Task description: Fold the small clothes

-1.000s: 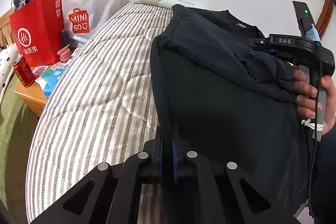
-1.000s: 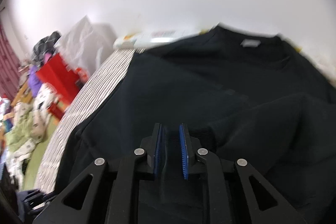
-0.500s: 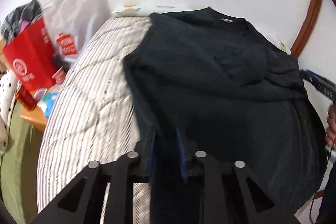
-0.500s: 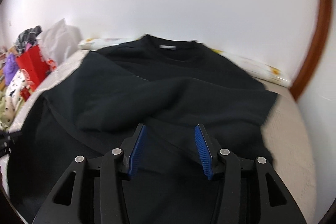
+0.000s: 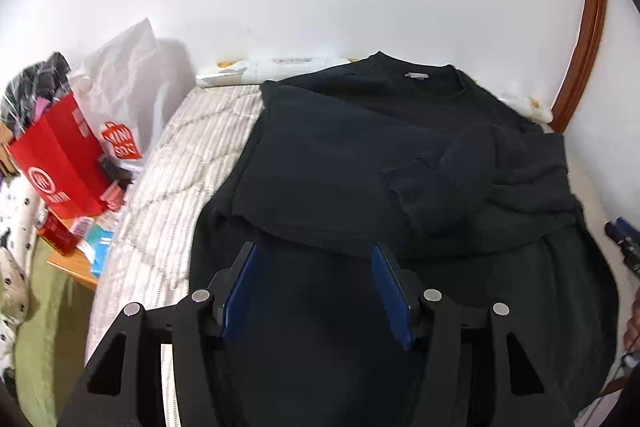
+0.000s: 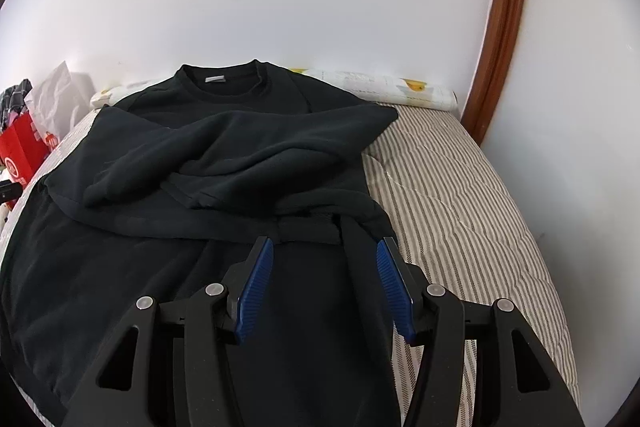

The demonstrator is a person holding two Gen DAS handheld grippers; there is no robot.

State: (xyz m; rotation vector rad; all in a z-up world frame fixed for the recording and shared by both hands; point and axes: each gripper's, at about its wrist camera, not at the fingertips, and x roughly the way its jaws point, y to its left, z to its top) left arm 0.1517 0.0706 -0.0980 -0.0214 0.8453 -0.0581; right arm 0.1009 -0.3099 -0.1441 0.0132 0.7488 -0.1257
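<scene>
Black sweatshirt point(image 6: 224, 163) flat on striped mattress point(image 6: 460, 187), collar toward wall. Both sleeves folded in across chest. Left gripper point(image 5: 316, 291) and right gripper point(image 6: 324, 287) above hem, jaws opening, nothing pinched between. Remaining, by judgement: body fold hem-to-collar.

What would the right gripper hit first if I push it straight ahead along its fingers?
Probably the black sweatshirt: the right gripper, fingers opening with nothing gripped, points down at the body cloth just short of the folded-over sleeves. Depth is unclear.
</scene>
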